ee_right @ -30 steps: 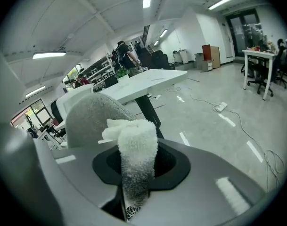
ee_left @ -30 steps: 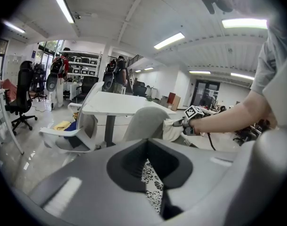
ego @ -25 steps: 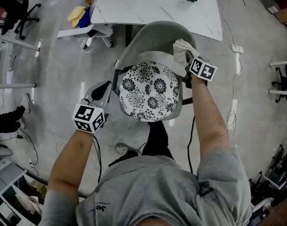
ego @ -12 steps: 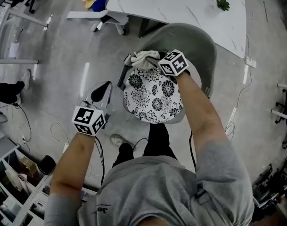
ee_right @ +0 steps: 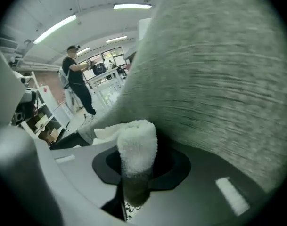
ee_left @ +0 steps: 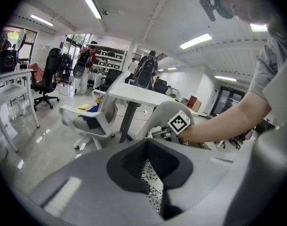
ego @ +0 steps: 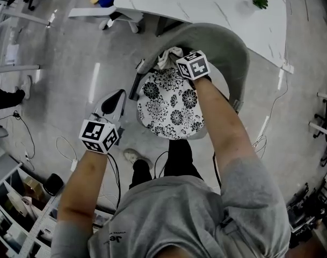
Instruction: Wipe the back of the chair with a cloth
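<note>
The chair has a curved grey back [ego: 230,44] and a black-and-white floral seat [ego: 171,104]. My right gripper [ego: 176,63] is shut on a white cloth [ego: 168,55] and holds it against the inner face of the back, near its left end. In the right gripper view, the rolled cloth [ee_right: 137,147] sticks up from the jaws [ee_right: 136,182], with the grey back [ee_right: 218,79] close on the right. My left gripper [ego: 114,104] hangs left of the seat, off the chair, shut and empty. Its own view shows the chair back [ee_left: 162,114] and a sliver of the seat [ee_left: 150,182].
A white marble table [ego: 206,4] with a small green plant [ego: 260,0] stands just behind the chair. A white office chair [ego: 107,12] is at the back left. Cables [ego: 66,144] lie on the floor. A person [ee_right: 77,79] stands far off.
My right gripper has carried the cloth from the right end of the chair back across to its left end. The left gripper has stayed in place.
</note>
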{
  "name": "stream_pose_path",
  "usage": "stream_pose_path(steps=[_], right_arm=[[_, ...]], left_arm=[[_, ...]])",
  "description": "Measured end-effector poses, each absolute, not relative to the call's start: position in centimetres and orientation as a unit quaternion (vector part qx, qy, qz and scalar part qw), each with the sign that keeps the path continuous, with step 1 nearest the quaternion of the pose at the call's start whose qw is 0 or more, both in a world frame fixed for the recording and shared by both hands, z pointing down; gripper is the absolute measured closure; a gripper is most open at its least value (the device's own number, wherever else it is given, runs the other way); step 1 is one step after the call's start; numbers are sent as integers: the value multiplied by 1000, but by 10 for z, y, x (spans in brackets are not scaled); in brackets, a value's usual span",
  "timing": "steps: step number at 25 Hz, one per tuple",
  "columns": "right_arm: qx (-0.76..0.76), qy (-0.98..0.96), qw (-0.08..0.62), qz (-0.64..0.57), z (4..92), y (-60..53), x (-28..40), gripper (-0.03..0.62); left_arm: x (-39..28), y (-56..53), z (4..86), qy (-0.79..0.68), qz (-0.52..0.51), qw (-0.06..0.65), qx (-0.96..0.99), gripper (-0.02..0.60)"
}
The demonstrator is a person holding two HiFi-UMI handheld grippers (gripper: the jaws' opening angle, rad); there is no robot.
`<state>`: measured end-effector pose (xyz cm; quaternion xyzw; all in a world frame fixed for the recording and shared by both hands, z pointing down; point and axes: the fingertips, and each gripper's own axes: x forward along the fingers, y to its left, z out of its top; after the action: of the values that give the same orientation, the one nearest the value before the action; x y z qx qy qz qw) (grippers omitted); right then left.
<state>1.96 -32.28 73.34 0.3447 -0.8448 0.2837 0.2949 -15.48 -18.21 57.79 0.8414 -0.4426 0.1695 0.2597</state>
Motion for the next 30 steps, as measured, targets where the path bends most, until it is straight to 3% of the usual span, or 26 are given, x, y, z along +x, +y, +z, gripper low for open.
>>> stream_pose_path(steps=[6, 15, 22, 27, 30], right_arm=[[485, -766, 266, 327, 732, -333, 110, 511], [660, -611, 155, 410, 722, -281, 242, 513], [731, -521, 72, 435, 698, -225, 297, 513], [761, -485, 53, 428, 677, -193, 319, 513], [748, -513, 77, 414, 668, -193, 311, 514]], left_arm=[[-133, -196, 573, -418, 174, 247, 857, 528], [-102, -185, 558, -360, 181, 227, 886, 528], [-109, -165, 545, -335, 179, 216, 899, 528], [-124, -147, 534, -330, 173, 212, 903, 528], [-137, -141, 529, -341, 170, 210, 901, 528]])
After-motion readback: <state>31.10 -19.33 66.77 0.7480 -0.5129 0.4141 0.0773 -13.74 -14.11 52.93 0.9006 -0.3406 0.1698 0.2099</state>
